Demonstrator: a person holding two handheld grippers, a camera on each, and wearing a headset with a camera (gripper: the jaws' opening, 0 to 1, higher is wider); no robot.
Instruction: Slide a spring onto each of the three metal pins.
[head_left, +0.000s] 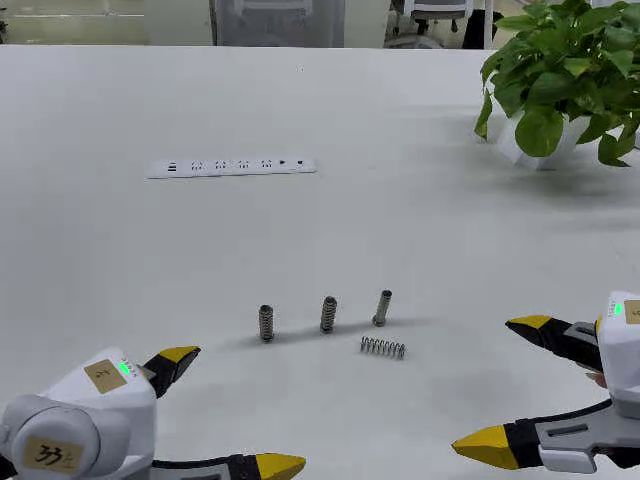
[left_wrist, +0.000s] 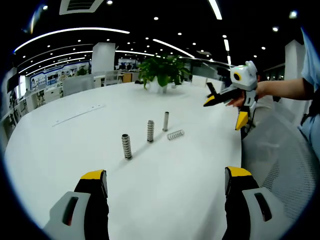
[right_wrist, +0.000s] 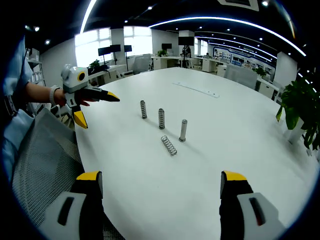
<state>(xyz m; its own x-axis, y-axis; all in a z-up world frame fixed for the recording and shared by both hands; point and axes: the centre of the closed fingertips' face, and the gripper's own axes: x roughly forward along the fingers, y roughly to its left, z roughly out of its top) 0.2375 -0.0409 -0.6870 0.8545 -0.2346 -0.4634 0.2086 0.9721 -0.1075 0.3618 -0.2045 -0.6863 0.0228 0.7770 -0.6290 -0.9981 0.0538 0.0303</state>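
Three metal pins stand in a row on the white table. The left pin (head_left: 266, 323) and the middle pin (head_left: 328, 314) each carry a spring. The right pin (head_left: 382, 308) is bare. A loose spring (head_left: 383, 347) lies flat just in front of the bare pin. My left gripper (head_left: 228, 410) is open at the near left edge, well short of the pins. At the near right my right gripper (head_left: 510, 385) is open too, with nothing between its fingers. The pins and the loose spring (left_wrist: 175, 134) also lie ahead in the left gripper view, and the loose spring (right_wrist: 169, 145) in the right gripper view.
A white power strip (head_left: 231, 167) lies flat further back on the table. A potted green plant (head_left: 565, 75) stands at the far right. Office chairs and desks sit beyond the table's far edge.
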